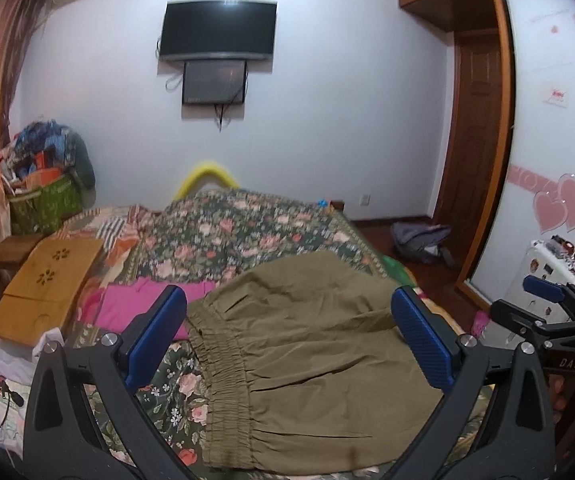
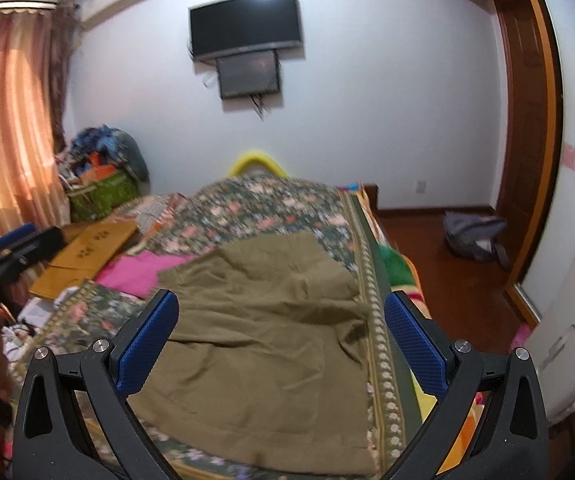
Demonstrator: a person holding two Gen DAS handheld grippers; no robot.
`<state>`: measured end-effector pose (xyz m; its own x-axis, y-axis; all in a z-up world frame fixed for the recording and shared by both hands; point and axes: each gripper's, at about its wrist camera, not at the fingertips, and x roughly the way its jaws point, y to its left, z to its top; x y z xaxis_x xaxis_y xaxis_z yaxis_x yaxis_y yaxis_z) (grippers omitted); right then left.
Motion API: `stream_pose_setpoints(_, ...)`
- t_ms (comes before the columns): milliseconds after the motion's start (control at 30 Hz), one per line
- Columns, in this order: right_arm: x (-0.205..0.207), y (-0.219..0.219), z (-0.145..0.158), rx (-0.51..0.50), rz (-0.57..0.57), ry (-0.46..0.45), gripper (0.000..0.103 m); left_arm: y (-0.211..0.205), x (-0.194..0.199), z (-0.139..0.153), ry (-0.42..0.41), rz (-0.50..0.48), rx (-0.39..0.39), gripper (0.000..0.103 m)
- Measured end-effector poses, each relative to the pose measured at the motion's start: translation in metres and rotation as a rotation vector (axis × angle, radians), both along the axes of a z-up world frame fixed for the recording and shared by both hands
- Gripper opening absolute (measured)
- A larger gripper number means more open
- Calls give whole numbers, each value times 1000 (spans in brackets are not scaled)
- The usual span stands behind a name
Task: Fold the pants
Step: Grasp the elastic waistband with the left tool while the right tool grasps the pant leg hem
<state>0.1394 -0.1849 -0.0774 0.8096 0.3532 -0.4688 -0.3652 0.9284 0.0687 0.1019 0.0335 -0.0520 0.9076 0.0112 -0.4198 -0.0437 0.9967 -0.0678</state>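
Observation:
Olive-green pants lie on the floral bedspread, folded over, with the elastic waistband toward the near left. They also show in the right wrist view. My left gripper is open above the waistband end, holding nothing. My right gripper is open above the pants' right part, holding nothing. The right gripper also shows at the right edge of the left wrist view.
A pink garment lies left of the pants. A wooden lap tray sits at the bed's left. The bed's right edge drops to a wooden floor with a grey bag. A white appliance stands right.

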Motion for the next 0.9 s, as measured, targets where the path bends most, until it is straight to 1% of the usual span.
stream_pose_setpoints(167, 33, -3, -18, -81, -34, 53, 102, 35, 49, -26, 101, 53, -8, 103)
stream_pose_setpoints(367, 81, -9, -39, -149, -59, 109, 102, 79, 106, -69, 226, 134, 16, 103)
stream_pose_setpoints(467, 104, -12, -47, -175, -61, 134, 102, 103, 127, -91, 277, 157, 6, 102)
stream_pose_setpoints(533, 120, -12, -54, -196, -54, 144, 102, 118, 145, -110, 333, 169, -5, 93)
stream_pose_setpoints(600, 134, -10, -60, -212, -48, 156, 102, 125, 159, -125, 381, 166, -16, 88)
stream_pose_setpoints(700, 154, -5, -74, -226, -23, 197, 101, 132, 177, -148, 429, 152, -28, 87)
stream_pose_setpoints(767, 166, -2, -82, -229, -8, 215, 101, 136, 188, -162, 462, 146, -38, 85)
stream_pose_setpoints(900, 192, 7, -98, -243, 25, 252, 100, 140, 207, -193, 539, 92, -114, 72)
